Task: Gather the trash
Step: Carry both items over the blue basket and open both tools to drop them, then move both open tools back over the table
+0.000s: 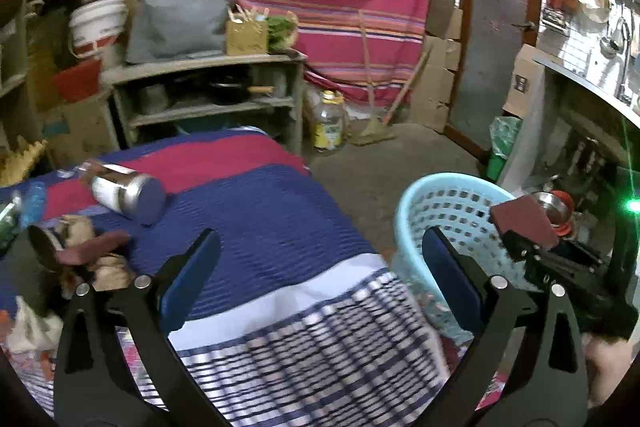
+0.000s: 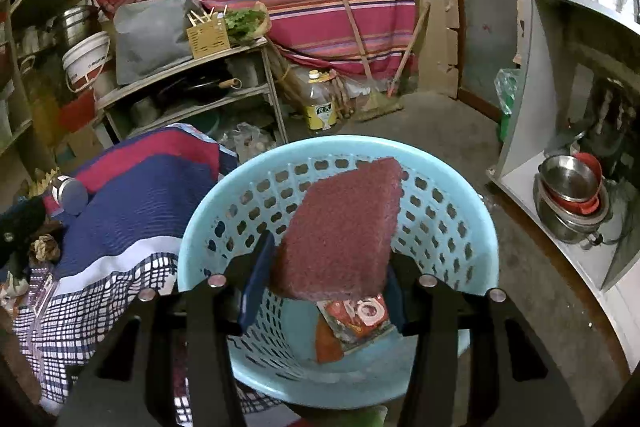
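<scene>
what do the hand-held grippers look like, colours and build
Both look alike: the left hand-held gripper and right hand-held gripper have black angular linkage arms with cut-out slots, round silver pivot pins, and flat dark blue pads on the fingers. No cables or sleeves show.

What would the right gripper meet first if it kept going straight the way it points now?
Probably the far inner wall of the light blue basket. The right gripper, its jaws shut on a maroon scouring pad, points down into it; depth is unclear, so the pad's tip would likely touch first.
</scene>
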A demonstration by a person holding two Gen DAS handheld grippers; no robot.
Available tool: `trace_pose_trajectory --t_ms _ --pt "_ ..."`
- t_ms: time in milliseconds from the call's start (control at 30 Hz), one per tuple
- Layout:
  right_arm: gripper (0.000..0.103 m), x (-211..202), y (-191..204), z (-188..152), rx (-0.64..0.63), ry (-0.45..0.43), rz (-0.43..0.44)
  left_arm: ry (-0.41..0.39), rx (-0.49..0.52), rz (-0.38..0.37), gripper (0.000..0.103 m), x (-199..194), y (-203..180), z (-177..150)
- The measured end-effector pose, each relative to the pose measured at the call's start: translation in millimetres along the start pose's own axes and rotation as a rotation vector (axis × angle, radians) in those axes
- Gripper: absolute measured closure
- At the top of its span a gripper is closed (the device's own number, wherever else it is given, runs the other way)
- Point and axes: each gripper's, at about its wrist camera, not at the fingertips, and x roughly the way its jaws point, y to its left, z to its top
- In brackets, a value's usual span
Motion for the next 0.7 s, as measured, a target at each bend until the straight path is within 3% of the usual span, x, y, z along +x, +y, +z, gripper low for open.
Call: trace_pose_trajectory --t_ms 300,367,433,700 --pt "0.053 7.2 12.0 7.2 -0.012 -0.007 -0.019 -0.054 0.008 0.108 0.006 -30.5 45.8 -0.3" --pt "0.033 5.3 13.8 8.7 -0.012 -0.018 -0.034 -0.054 -0.004 0.121 0.006 -34.3 57.3 -1.8" --pt "0.027 2.7 15.4 10.1 -0.013 -0.031 -0.052 -0.054 -0.021 0.139 0.006 -38.4 71.2 -2.9" --pt "0.027 -16.7 38.0 7.7 -0.016 -0.049 -0.041 -0.058 -0.096 0.192 0.006 -60.8 125.5 -9.7"
